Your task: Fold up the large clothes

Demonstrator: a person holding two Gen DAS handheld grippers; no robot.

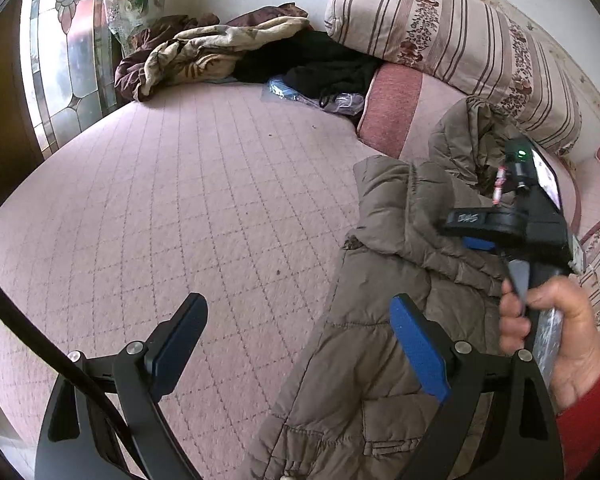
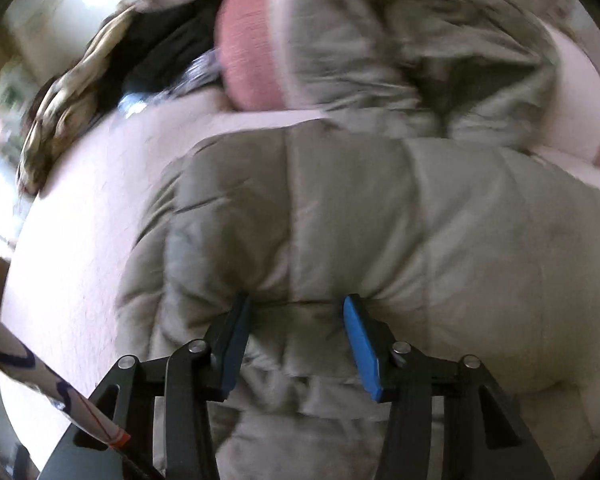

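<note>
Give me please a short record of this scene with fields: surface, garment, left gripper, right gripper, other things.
surface: pink quilted bed
garment: grey-brown puffy coat, lying on the bed
left gripper: open, empty
right gripper: open, fingertips at a coat fold, not pinching
other things: striped pillow, blanket, black clothes

Location: a home bedroom. Indicators: pink quilted mattress cover (image 1: 188, 200), striped floral bolster pillow (image 1: 452, 40), crumpled beige-and-brown blanket (image 1: 196, 56), stained-glass door panel (image 1: 64, 40).

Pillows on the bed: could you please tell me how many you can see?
2: a striped floral pillow against the far wall, and a pink pillow lying below it, beside the brown jacket. Others may be hidden.
</note>
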